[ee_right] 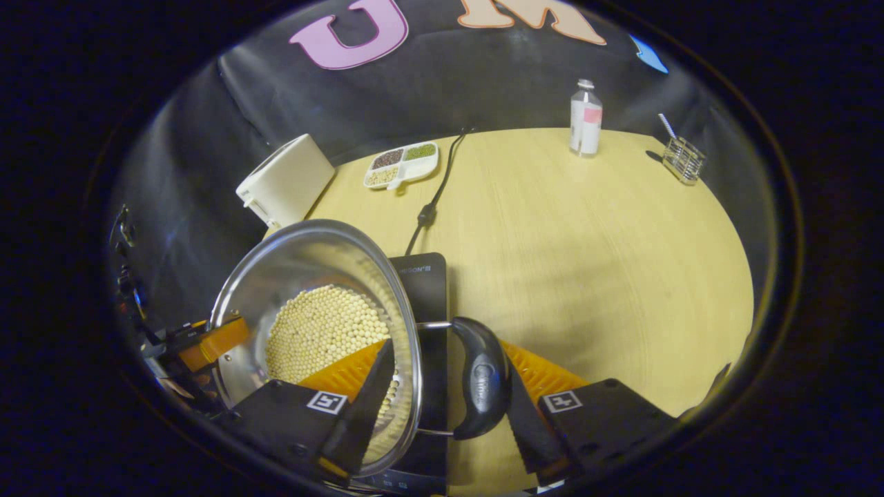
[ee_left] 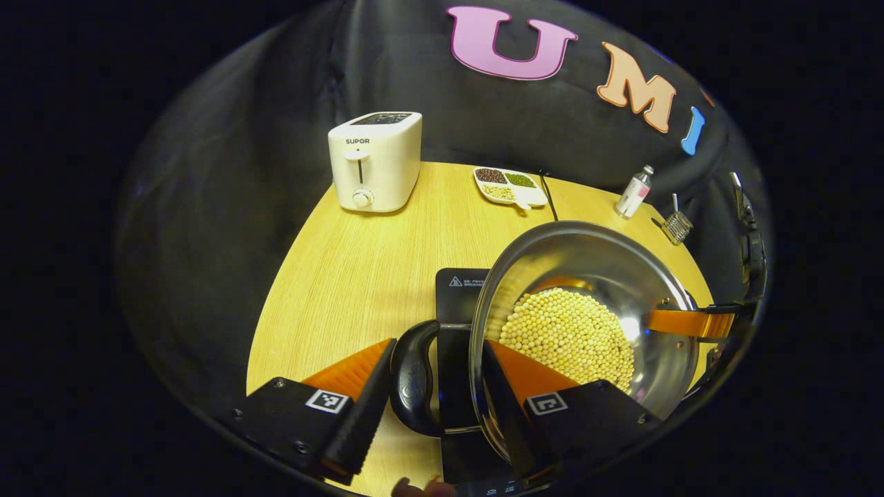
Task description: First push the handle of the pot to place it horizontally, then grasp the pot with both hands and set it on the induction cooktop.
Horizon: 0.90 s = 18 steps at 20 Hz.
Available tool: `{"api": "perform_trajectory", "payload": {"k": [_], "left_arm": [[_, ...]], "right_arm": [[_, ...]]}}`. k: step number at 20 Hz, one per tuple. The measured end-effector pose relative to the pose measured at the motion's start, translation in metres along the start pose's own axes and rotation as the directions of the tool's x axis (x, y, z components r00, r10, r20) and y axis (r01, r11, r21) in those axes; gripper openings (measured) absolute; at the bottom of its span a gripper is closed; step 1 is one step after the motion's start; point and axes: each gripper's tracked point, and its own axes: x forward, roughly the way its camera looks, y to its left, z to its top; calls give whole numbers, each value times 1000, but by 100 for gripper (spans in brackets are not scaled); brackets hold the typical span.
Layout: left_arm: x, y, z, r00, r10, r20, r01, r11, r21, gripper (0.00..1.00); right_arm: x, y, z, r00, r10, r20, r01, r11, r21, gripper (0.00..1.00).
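A steel pot (ee_left: 608,266) (ee_right: 297,259) with soybeans (ee_left: 566,338) (ee_right: 324,324) in it sits over the black induction cooktop (ee_left: 459,290) (ee_right: 425,276); whether it rests on it I cannot tell. My left gripper (ee_left: 438,342) is shut across one black side handle (ee_left: 414,383) and the pot wall, one finger inside the pot. My right gripper (ee_right: 447,343) clamps the opposite black handle (ee_right: 483,386) the same way. Each gripper's orange finger also shows at the far rim in the other gripper's view.
On the wooden table (ee_left: 345,276) (ee_right: 587,262) stand a white toaster (ee_left: 375,162) (ee_right: 286,183), a divided dish of beans (ee_left: 510,186) (ee_right: 402,164), a small bottle (ee_left: 634,192) (ee_right: 585,117) and a wire holder (ee_left: 677,225) (ee_right: 684,159). The cooktop's cord (ee_right: 431,200) runs toward the back.
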Motion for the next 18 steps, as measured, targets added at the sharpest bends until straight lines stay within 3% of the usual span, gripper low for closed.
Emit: {"api": "perform_trajectory", "payload": {"k": [1,2,5,6,8,12,13,15,17,18], "left_arm": [[0,-1,2,1000,-8,10,8,1000,7,82],[0,-3,4,1000,-15,21,15,1000,8,87],[1,-3,5,999,-16,28,15,999,32,85],[3,0,8,999,-7,35,6,999,42,86],[2,2,18,997,10,71,-15,998,69,100],[-8,-6,35,990,-2,144,-16,992,127,98],[-11,-8,43,985,-4,173,-20,990,137,98],[-23,-12,58,972,-2,234,-36,987,157,98],[-37,-18,71,959,9,284,-69,977,200,98],[-46,-22,79,949,9,314,-81,972,219,98]], "right_arm": [[0,-1,-2,1000,-2,-3,2,1000,-4,85],[1,-1,-3,1000,-4,-4,4,1000,-7,87],[1,-3,3,1000,-7,11,7,1000,-7,100],[2,-2,4,1000,-5,17,5,1000,-4,100],[1,-4,10,999,-2,32,2,1000,-4,100],[-6,-5,21,997,9,74,-8,1000,-11,100],[-10,-5,25,996,11,90,-10,1000,-17,94],[-18,-11,35,991,9,130,-4,999,-43,94],[-31,-11,43,987,19,162,-11,999,-51,94],[-37,-11,51,981,32,193,-22,998,-55,100]]}}
